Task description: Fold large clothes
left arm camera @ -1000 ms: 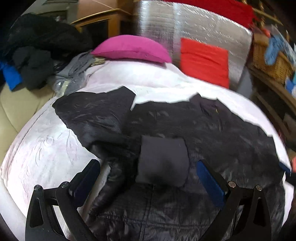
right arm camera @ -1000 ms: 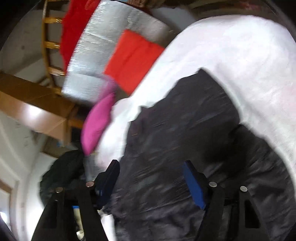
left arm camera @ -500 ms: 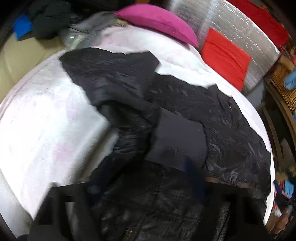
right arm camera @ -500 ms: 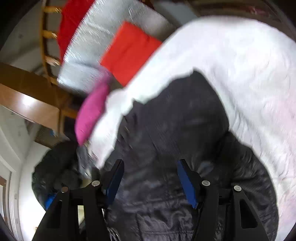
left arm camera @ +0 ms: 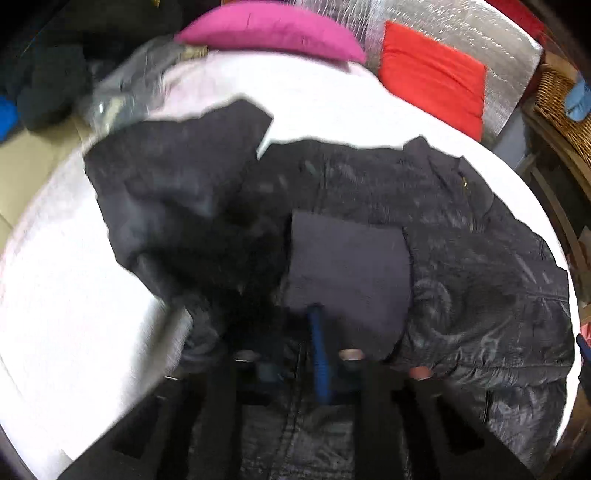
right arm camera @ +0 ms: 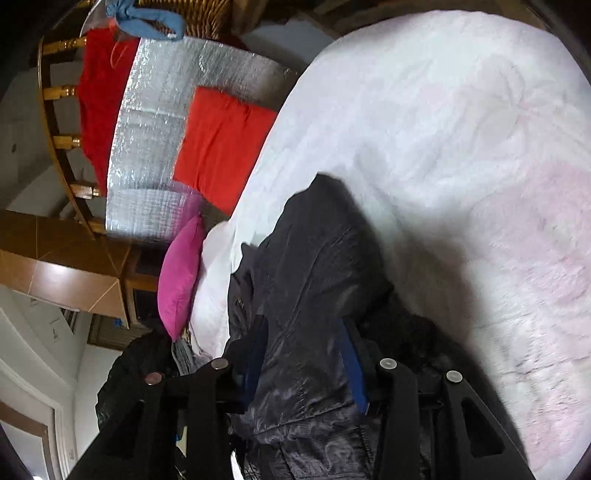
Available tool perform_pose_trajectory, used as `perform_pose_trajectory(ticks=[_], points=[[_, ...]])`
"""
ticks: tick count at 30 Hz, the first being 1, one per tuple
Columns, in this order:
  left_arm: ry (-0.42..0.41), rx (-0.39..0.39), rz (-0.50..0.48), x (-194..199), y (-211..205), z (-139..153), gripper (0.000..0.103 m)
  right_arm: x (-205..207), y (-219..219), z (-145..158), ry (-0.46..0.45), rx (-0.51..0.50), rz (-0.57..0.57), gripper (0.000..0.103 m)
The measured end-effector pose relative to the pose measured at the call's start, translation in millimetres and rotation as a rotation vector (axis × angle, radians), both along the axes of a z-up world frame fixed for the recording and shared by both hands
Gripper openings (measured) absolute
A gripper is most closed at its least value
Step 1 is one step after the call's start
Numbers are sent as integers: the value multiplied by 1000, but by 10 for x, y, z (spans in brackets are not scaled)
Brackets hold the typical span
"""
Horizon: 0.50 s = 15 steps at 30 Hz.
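Observation:
A large black shiny jacket (left arm camera: 461,236) lies spread on a white, faintly pink bed cover (left arm camera: 66,295). A matte dark cuff or pocket patch (left arm camera: 351,269) lies on its middle. My left gripper (left arm camera: 295,354) has its blue pads close together, pinched on jacket fabric at the near edge; the view is blurred. In the right wrist view a bunched fold of the jacket (right arm camera: 314,295) rises between the blue pads of my right gripper (right arm camera: 303,369), which is shut on it. The bed cover (right arm camera: 480,184) shows to the right.
A magenta pillow (left arm camera: 273,29), a red cushion (left arm camera: 432,77) and a silver foil mat (left arm camera: 480,33) lie at the bed's far end. Dark clothes (left arm camera: 48,81) are piled at the left, and a wicker basket (left arm camera: 557,103) stands at the right. A wooden frame (right arm camera: 55,122) shows in the right wrist view.
Both grippers were open above the jacket; now both have closed on its fabric. The right gripper has gathered a fold up between its pads. The left view has swung and blurred.

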<state>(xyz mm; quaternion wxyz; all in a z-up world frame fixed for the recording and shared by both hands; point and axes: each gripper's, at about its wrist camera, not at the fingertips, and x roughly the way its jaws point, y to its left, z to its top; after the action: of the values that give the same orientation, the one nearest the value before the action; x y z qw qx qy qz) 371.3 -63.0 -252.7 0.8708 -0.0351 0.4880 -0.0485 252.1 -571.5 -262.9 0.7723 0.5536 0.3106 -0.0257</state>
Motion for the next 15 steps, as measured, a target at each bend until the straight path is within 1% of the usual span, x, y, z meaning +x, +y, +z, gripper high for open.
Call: perform_pose_trajectory(ticks=[2, 3, 4, 5, 6, 7, 8, 9, 11, 12, 13, 14, 15], points=[[-51, 16, 7, -14, 27, 99, 3, 84, 89, -1, 7, -12, 26, 43], [-68, 61, 21, -22, 31, 117, 3, 118, 121, -28, 21, -14, 42, 43], [-62, 81, 23, -13, 36, 94, 3, 188, 181, -92, 59, -14, 76, 43], [-35, 87, 23, -6, 57, 29, 3, 267, 248, -194, 123, -11, 113, 42], [-14, 77, 24, -12, 95, 1, 3, 306, 291, -270, 167, -6, 134, 42], [23, 36, 31, -29, 175, -53, 3, 356, 344, -335, 184, 14, 159, 42], [35, 10, 35, -42, 222, -52, 3, 375, 379, -335, 183, 21, 164, 42], [43, -27, 44, -80, 308, -48, 3, 378, 403, -285, 180, 0, 158, 43], [41, -93, 62, -149, 537, 1, 4, 375, 458, -172, 153, -43, 158, 52], [39, -121, 85, -157, 723, 55, 12, 370, 492, -117, 132, -57, 158, 60], [33, -127, 117, -142, 838, 101, 37, 369, 520, -76, 115, -67, 156, 61], [24, -129, 147, -132, 938, 141, 53, 367, 557, -36, 96, -80, 156, 61], [4, -131, 196, -111, 1124, 217, 80, 367, 590, -7, 83, -86, 159, 63]])
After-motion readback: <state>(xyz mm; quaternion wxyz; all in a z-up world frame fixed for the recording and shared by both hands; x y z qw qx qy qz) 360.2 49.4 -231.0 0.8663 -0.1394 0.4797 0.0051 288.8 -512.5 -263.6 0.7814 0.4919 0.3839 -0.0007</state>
